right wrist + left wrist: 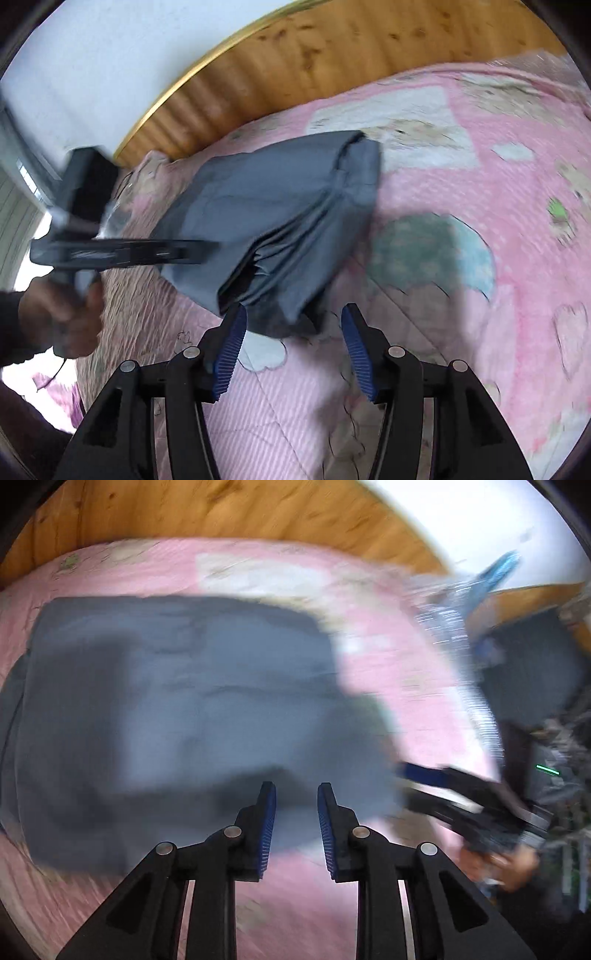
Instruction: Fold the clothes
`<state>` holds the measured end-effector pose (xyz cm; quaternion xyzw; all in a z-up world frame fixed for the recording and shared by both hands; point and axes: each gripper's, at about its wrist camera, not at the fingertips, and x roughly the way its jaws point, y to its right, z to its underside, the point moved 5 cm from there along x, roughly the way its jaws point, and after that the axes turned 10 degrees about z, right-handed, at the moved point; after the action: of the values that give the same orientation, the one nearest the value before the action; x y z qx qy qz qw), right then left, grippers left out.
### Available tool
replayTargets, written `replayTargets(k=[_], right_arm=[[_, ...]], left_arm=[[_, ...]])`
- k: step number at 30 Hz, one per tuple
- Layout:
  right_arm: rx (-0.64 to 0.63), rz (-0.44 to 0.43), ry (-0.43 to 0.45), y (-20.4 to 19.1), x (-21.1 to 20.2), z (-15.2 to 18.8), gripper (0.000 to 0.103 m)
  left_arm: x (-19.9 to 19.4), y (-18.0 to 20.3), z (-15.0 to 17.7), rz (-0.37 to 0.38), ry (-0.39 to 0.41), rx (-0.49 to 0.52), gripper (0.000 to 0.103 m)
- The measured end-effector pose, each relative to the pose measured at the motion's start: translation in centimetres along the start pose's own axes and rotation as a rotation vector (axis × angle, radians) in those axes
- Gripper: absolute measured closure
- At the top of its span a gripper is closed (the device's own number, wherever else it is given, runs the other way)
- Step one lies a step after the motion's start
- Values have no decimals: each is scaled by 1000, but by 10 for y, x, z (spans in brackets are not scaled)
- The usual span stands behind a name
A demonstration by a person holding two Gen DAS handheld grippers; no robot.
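We see a grey garment [280, 221] lying folded on the pink quilt [461, 258] of the bed, near the wooden headboard [314, 55]. Our left gripper [296, 797] hangs above the near edge of the garment with its fingers spread and nothing between them. Our right gripper [293, 317] is at the near corner of the garment; its fingers are also spread, and the cloth lies between the tips but is not pinched.
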<state>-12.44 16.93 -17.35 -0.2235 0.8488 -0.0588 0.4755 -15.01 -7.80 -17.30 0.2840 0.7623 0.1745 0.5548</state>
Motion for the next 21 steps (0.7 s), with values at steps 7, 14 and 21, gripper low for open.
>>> replayTargets(k=[7,14,21], right_arm=[[-192,-126,-181,-20,40,4,80],[-260,-129,-288,-4,-1,23,96],[-67,-57,46,-45,-47,-35,85]], left_arm=[[-6,-29,-1,72,-14,-113,94],[-6,-15,-12,49,-43,-131,96],[-8,46,-3,94,-22,19,89]])
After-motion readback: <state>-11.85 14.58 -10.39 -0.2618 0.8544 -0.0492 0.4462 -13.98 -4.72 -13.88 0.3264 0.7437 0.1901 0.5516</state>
